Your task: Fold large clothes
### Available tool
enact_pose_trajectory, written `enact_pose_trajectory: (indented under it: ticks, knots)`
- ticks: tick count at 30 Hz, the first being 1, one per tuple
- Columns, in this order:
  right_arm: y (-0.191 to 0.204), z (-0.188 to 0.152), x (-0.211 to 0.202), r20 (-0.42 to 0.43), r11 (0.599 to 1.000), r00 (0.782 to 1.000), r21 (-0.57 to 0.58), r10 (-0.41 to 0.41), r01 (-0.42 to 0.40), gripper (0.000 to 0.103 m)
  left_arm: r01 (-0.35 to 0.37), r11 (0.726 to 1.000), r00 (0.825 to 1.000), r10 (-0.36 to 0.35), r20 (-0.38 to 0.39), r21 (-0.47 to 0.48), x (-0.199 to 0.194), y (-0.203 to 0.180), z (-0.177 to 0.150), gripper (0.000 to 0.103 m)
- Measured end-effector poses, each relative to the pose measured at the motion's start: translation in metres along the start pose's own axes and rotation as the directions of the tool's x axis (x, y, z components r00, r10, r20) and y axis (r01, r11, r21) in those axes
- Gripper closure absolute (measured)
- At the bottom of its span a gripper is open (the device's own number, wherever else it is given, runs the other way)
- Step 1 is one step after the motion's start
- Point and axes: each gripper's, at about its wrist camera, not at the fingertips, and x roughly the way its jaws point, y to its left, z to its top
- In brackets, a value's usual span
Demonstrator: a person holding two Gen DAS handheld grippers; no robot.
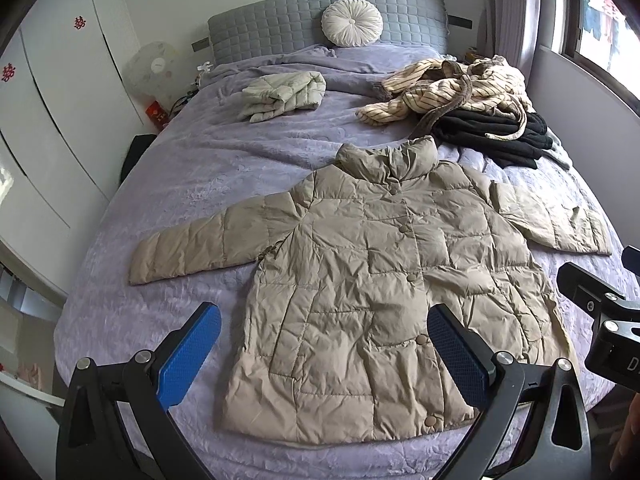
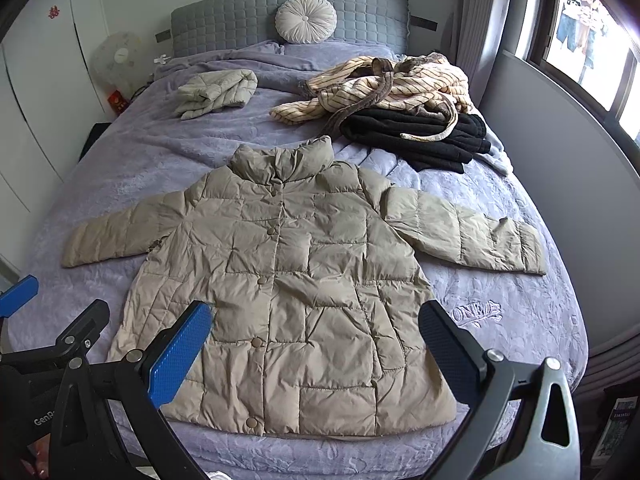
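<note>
- Across the near half of the bed (image 1: pixel 168 168), hem at the foot edge: beige puffer jacket (image 1: pixel 360 280), buttoned, spread flat.
- Likely light, soft, slippery; pinch a sleeve cuff.
- Left gripper (image 1: pixel 324 356), right gripper (image 2: pixel 316 352): jaws spread, empty.

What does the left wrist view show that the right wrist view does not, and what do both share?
Only the left wrist view: a second red wall decoration on the wardrobe. Only the right wrist view: the embroidered lettering on the bedspread and books by the bed. Both share the tan puffer jacket spread flat, the round cushion, and the open left gripper and right gripper.
</note>
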Motion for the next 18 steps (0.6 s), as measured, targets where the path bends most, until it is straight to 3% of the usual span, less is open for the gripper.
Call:
enact_pose_trajectory:
  ticks: [18]
  knots:
    - [0.0025,-0.0015,0.0011,-0.002,1.0,1.0,0.003,0.0,0.0,0.0,0.001,1.0,1.0,-0.001,-0.001,0.001,0.0013,0.0017,0.0007,0.0]
